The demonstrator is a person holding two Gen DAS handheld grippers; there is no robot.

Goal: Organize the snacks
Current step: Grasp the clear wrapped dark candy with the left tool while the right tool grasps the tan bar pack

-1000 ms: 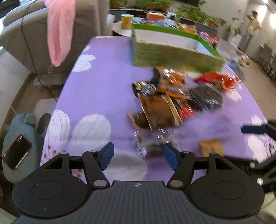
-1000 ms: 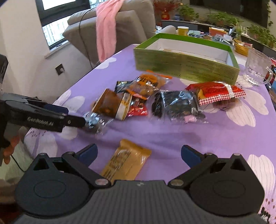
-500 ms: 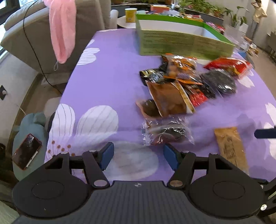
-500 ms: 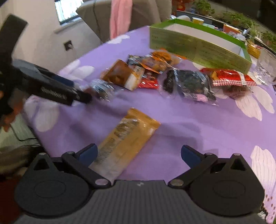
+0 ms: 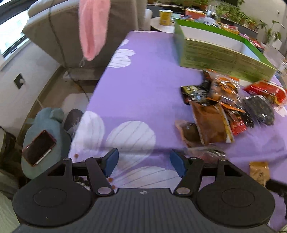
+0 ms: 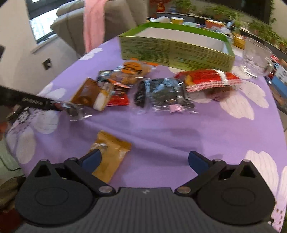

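Several snack packets lie in a heap [image 6: 143, 89] on the purple flowered tablecloth [image 6: 161, 136], in front of an open green box [image 6: 175, 52]. My left gripper [image 5: 143, 162] is open, its right finger beside a clear packet of dark snacks [image 5: 206, 152]. That packet also shows in the right wrist view [image 6: 75, 109], touching the left gripper's tip [image 6: 34, 104]. My right gripper [image 6: 144, 158] is open, with its left finger over a mustard-yellow packet [image 6: 109, 156]. The yellow packet also shows in the left wrist view [image 5: 260, 173].
A glass mug [image 6: 254, 57] stands right of the box. A grey sofa with a pink cloth [image 5: 93, 26] stands off the table's left side. A phone [image 5: 38, 147] lies on a teal cushion by the near-left corner. A yellow cup [image 5: 166, 17] sits behind the box.
My left gripper swung left, so the clear packet is now beside its right finger instead of ahead between the fingers. My right gripper moved in over the yellow packet.
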